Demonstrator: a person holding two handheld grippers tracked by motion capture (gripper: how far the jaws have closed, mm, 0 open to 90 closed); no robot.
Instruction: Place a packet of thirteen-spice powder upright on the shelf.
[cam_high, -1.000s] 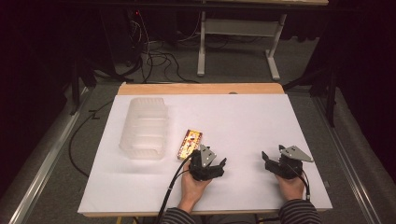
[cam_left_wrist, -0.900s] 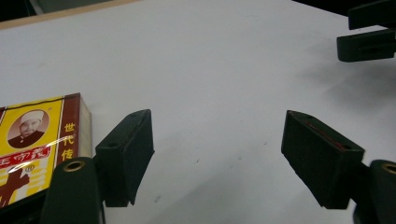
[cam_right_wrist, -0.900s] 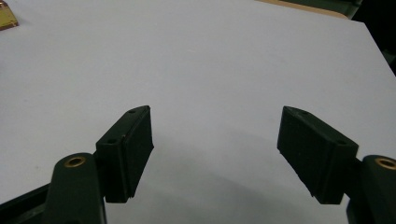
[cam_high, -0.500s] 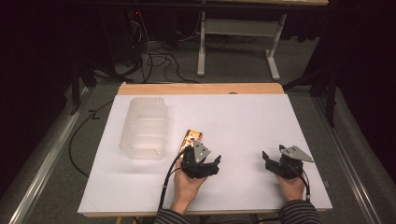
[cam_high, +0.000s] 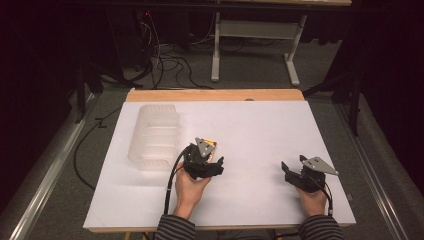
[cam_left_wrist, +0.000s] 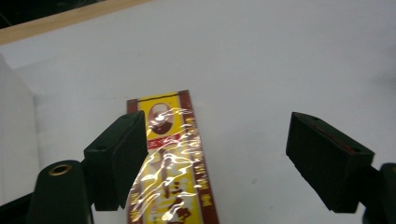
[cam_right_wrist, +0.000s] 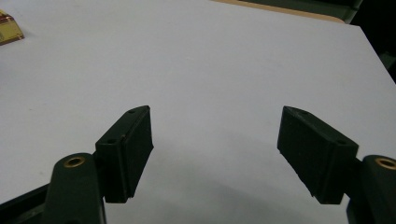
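Note:
A flat yellow and dark-red packet (cam_left_wrist: 175, 158) wrapped in shiny film lies on the white table (cam_high: 260, 125). In the high view only its far corner (cam_high: 213, 145) shows past my left gripper (cam_high: 205, 156), which hovers over it. In the left gripper view that gripper (cam_left_wrist: 222, 158) is open, with the packet lying just inside the left jaw and bare table toward the right jaw. My right gripper (cam_high: 296, 169) rests open near the front right of the table, nothing between its jaws (cam_right_wrist: 215, 154). The packet's corner (cam_right_wrist: 9, 28) shows far off at the upper left of the right gripper view.
A clear plastic container (cam_high: 155, 137) stands on the table just left of the packet. The table's wooden far edge (cam_high: 215, 95) runs behind. Cables and a grey desk frame (cam_high: 250, 45) are on the floor beyond.
My left gripper has moved forward and to the left over the packet, which is now mostly covered in the high view. The right gripper has stayed put.

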